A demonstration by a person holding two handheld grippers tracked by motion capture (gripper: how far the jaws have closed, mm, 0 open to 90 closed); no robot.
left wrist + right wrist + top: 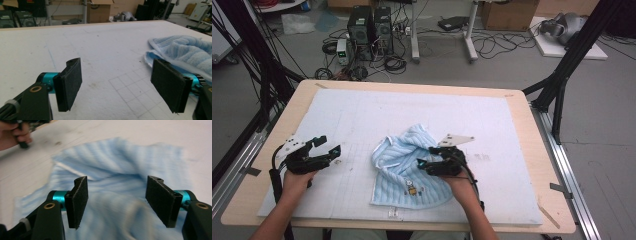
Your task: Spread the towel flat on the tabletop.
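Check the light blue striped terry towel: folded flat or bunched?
Bunched. The light blue striped terry towel lies rumpled on the white foam mat, its top part humped over the rest, edges uneven.

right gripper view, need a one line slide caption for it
Open right gripper poised over a rumpled light blue striped towel on the white mat.

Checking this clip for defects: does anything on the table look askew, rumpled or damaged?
The light blue striped cloth lies crumpled, its upper part folded over in a heap rather than flat. The white mat carries smudges and pen lines. Nothing looks torn or spilled.
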